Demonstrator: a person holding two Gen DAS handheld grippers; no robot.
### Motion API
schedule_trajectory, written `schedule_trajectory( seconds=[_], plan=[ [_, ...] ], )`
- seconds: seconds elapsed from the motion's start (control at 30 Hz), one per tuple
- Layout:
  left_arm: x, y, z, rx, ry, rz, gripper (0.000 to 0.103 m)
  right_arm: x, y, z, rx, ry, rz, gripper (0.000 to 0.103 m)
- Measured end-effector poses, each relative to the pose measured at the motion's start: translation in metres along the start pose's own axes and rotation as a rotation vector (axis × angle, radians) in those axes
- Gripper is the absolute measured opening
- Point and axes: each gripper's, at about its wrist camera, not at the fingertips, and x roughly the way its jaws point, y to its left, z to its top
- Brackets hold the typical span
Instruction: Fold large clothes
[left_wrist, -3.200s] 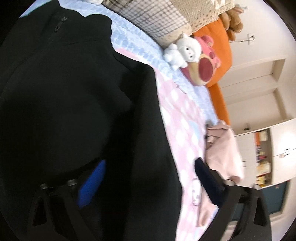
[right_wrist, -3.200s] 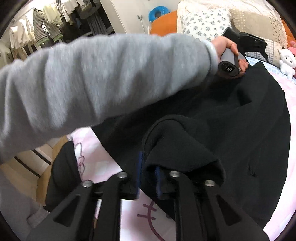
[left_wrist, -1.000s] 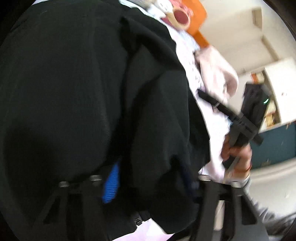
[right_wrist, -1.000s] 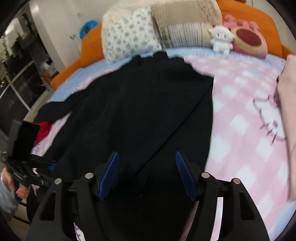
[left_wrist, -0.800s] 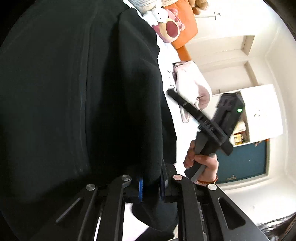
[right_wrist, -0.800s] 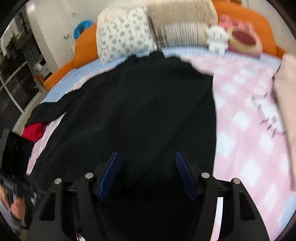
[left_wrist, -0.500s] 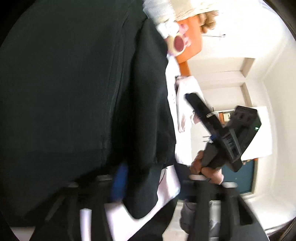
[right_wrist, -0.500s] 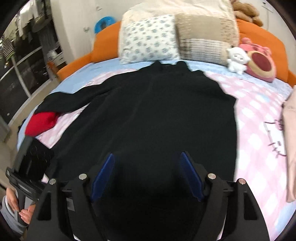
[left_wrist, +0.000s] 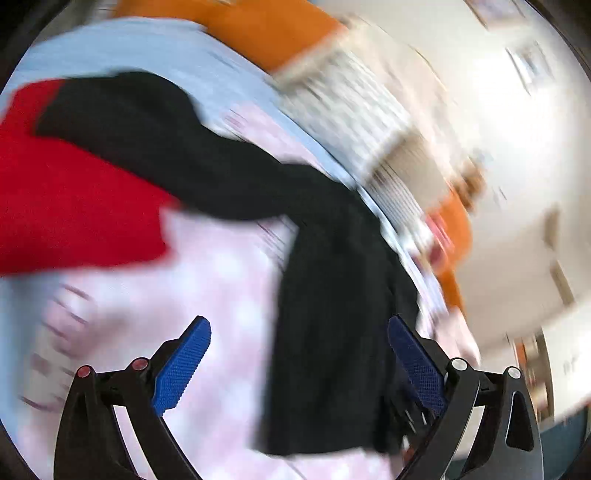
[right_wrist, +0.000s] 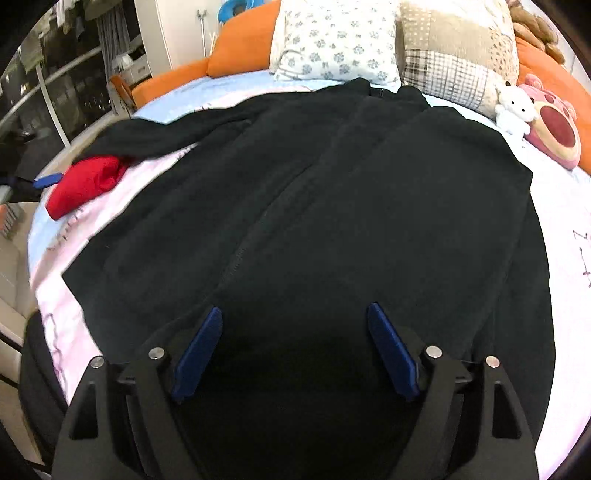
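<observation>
A large black garment (right_wrist: 332, 184) lies spread flat on the bed, collar toward the pillows. One sleeve (right_wrist: 159, 136) stretches left over a red garment (right_wrist: 86, 182). My right gripper (right_wrist: 293, 312) hovers over the lower part of the black cloth, jaws opening, nothing pinched between the blue pads. The left wrist view is blurred by motion. There my left gripper (left_wrist: 297, 325) has its jaws opening wide above the pink sheet (left_wrist: 207, 280), with the black garment (left_wrist: 332, 277) and red garment (left_wrist: 74, 206) beyond. Nothing sits between its pads.
Two pillows (right_wrist: 332, 40) (right_wrist: 454, 55) lean on the orange headboard (right_wrist: 236, 48). A white plush (right_wrist: 513, 107) and a pink plush (right_wrist: 554, 118) sit at the bed's right. Bare pink sheet (right_wrist: 565, 206) shows right of the garment. The bed edge and floor lie left.
My left gripper let go of the black hem, opened wide and swung left toward the sleeve and red garment. The right gripper's jaws widened a little over the lower cloth.
</observation>
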Motion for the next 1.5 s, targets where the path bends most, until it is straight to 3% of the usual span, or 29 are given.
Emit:
schedule_trajectory(
  seconds=[0.13, 0.37, 0.5, 0.63, 0.77, 0.87, 0.93, 0.97, 1.0, 1.07, 1.2, 1.27, 1.33, 1.43, 1.5],
  plan=[
    [-0.022, 0.052, 0.048, -0.086, -0.101, 0.093, 0.097, -0.012, -0.006, 0.002, 0.029, -0.016, 0.035, 0.080],
    [-0.031, 0.128, 0.100, -0.328, -0.192, 0.111, 0.097, -0.036, -0.010, 0.008, 0.007, -0.037, 0.025, 0.080],
    [-0.006, 0.143, 0.107, -0.364, -0.180, 0.122, 0.097, -0.041, -0.007, 0.015, 0.006, -0.047, 0.048, 0.080],
    [-0.019, 0.144, 0.122, -0.342, -0.252, 0.130, 0.097, -0.032, -0.003, 0.034, 0.020, -0.038, 0.082, 0.080],
    [-0.012, 0.145, 0.133, -0.326, -0.236, 0.147, 0.095, -0.024, 0.008, 0.049, 0.017, -0.042, 0.106, 0.080],
    [-0.008, 0.138, 0.141, -0.288, -0.226, 0.208, 0.056, -0.021, 0.013, 0.052, 0.030, -0.050, 0.145, 0.080],
    [-0.004, 0.135, 0.145, -0.289, -0.211, 0.189, 0.043, -0.020, 0.013, 0.049, 0.038, -0.045, 0.153, 0.080],
    [-0.001, 0.130, 0.147, -0.278, -0.196, 0.191, 0.026, -0.019, 0.012, 0.046, 0.044, -0.035, 0.157, 0.080],
    [0.002, 0.126, 0.148, -0.264, -0.187, 0.189, 0.019, -0.018, 0.011, 0.045, 0.052, -0.024, 0.165, 0.080],
    [0.008, 0.109, 0.151, -0.214, -0.160, 0.170, 0.012, -0.016, 0.006, 0.042, 0.083, -0.005, 0.204, 0.080],
    [0.009, 0.056, 0.159, -0.097, -0.117, 0.150, 0.011, -0.001, 0.008, 0.060, 0.096, 0.008, 0.301, 0.079],
    [0.006, 0.032, 0.165, -0.056, -0.108, 0.131, 0.011, 0.022, 0.005, 0.087, 0.137, 0.037, 0.384, 0.064],
    [-0.002, 0.005, 0.173, 0.001, -0.102, 0.108, 0.011, 0.052, -0.003, 0.123, 0.216, 0.089, 0.450, 0.056],
    [-0.021, -0.039, 0.177, 0.092, -0.107, 0.026, 0.011, 0.100, -0.011, 0.180, 0.263, 0.132, 0.461, 0.029],
    [-0.033, -0.070, 0.172, 0.143, -0.109, -0.082, 0.011, 0.135, -0.013, 0.216, 0.268, 0.166, 0.419, 0.019]
  ],
)
